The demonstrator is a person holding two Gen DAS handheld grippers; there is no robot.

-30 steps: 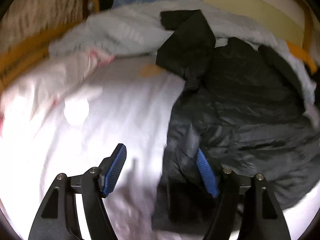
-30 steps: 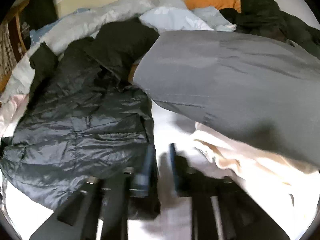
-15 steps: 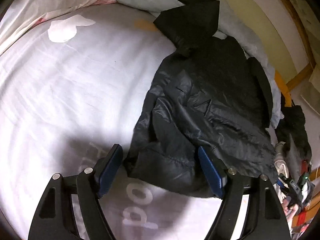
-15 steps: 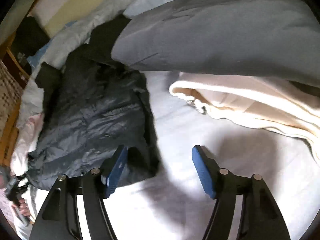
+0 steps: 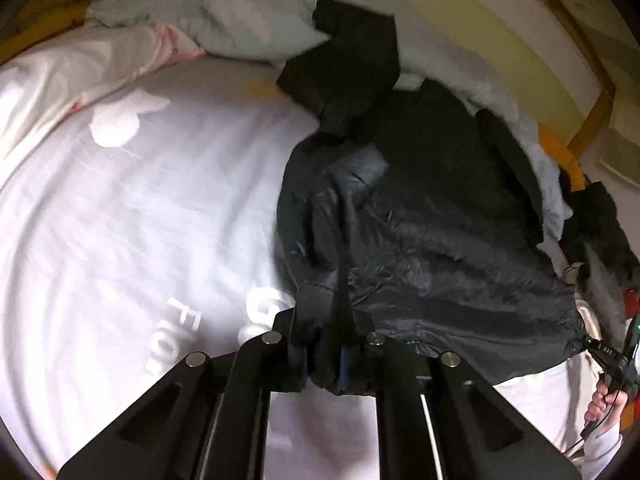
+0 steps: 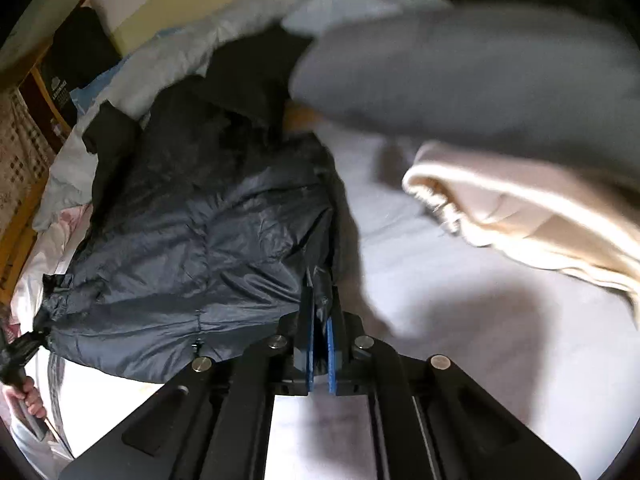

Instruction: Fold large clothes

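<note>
A black puffer jacket [image 5: 432,224] lies spread on a white bed sheet [image 5: 140,220], hood toward the headboard. My left gripper [image 5: 326,356] is shut on the jacket's hem at one bottom corner. In the right wrist view the same jacket [image 6: 208,236] lies to the left, and my right gripper [image 6: 319,344] is shut on the hem at the other bottom corner. The far end of the hem is bunched where the other gripper [image 6: 24,348] holds it.
A grey garment [image 6: 460,72] and a cream garment [image 6: 520,216] lie on the bed to the right of the jacket. Pale bedding [image 5: 248,16] and a pink-patterned cloth [image 5: 92,64] are heaped near the headboard. A wooden bed frame [image 5: 592,112] runs behind.
Both grippers went from open to shut on the jacket's bottom hem, one at each corner. The hem is now bunched and lifted between the fingers.
</note>
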